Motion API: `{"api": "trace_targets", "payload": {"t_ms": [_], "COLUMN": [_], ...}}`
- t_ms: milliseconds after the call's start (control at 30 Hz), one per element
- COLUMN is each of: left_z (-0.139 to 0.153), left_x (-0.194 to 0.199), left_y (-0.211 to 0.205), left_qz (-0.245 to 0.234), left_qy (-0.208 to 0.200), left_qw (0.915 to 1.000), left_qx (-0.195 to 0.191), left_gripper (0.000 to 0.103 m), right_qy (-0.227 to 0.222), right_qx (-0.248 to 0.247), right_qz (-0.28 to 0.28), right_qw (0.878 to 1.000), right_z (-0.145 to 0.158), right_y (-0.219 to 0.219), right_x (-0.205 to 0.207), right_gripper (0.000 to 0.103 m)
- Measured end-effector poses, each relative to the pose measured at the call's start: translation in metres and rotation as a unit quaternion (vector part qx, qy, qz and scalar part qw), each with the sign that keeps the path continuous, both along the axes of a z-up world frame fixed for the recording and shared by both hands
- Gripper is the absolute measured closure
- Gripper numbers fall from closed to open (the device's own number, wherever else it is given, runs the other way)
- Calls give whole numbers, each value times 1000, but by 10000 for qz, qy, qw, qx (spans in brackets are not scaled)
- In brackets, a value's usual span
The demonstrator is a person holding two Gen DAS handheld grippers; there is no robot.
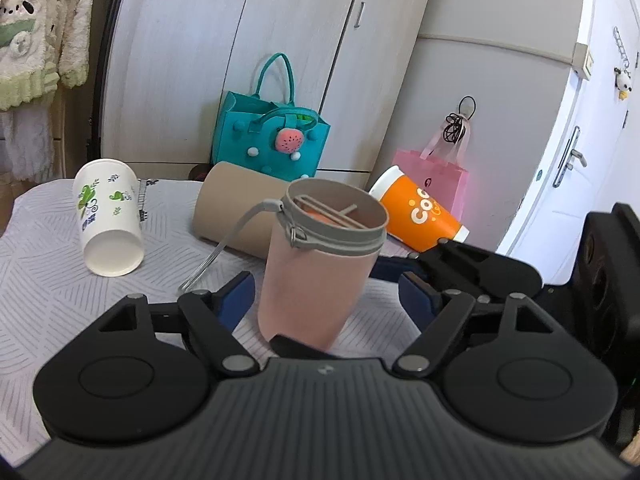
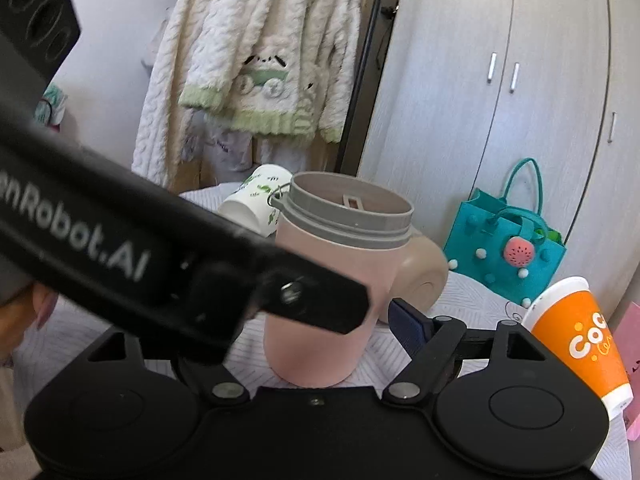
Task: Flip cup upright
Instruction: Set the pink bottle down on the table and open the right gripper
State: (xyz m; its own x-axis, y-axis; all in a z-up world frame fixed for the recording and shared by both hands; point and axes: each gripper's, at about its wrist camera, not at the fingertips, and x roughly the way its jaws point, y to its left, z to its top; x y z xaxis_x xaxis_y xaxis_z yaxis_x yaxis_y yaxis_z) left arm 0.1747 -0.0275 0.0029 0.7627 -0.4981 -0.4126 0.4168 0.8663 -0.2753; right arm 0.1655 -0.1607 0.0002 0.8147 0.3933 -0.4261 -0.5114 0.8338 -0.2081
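A pink cup (image 1: 316, 276) with a grey threaded rim and a grey strap stands upright on the patterned cloth (image 1: 60, 292), mouth up. It also shows in the right wrist view (image 2: 332, 280). My left gripper (image 1: 326, 294) is open, its blue-padded fingers (image 1: 236, 300) on either side of the cup and apart from it. My right gripper (image 2: 320, 320) is open around the same cup; its left finger is hidden behind the left gripper's black body (image 2: 160, 256), which crosses that view.
A white cup with green print (image 1: 108, 216) lies on its side at the left. A tan cup (image 1: 240, 212) lies behind the pink one. An orange cup (image 1: 420, 210) lies tilted at the right. A teal bag (image 1: 272, 140) and a pink bag (image 1: 436, 176) stand by the cabinets.
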Motion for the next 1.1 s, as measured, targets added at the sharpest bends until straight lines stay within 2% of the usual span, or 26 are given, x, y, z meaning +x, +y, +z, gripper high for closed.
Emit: {"api": "trace_targets", "payload": {"t_ms": [333, 433, 700, 1100], "left_z": [12, 19, 34, 48], "left_x": [-25, -40, -86, -139], "left_y": [8, 13, 19, 26], "left_qz": [243, 377, 803, 1028], "left_qy": [-24, -65, -228, -241], "left_qw": [9997, 9992, 9955, 9929], "left_qx": [74, 128, 439, 546], "left_gripper": [16, 14, 9, 7], "right_qy": [78, 117, 169, 230], "right_qx": [315, 421, 677, 862], "right_qz": [-206, -309, -717, -1178], "right_qw": [9993, 9986, 9950, 9890], "right_z": [7, 12, 28, 47], "right_y": [-15, -22, -35, -49], "right_x": [-23, -36, -80, -128], "right_gripper": [18, 17, 7, 5]}}
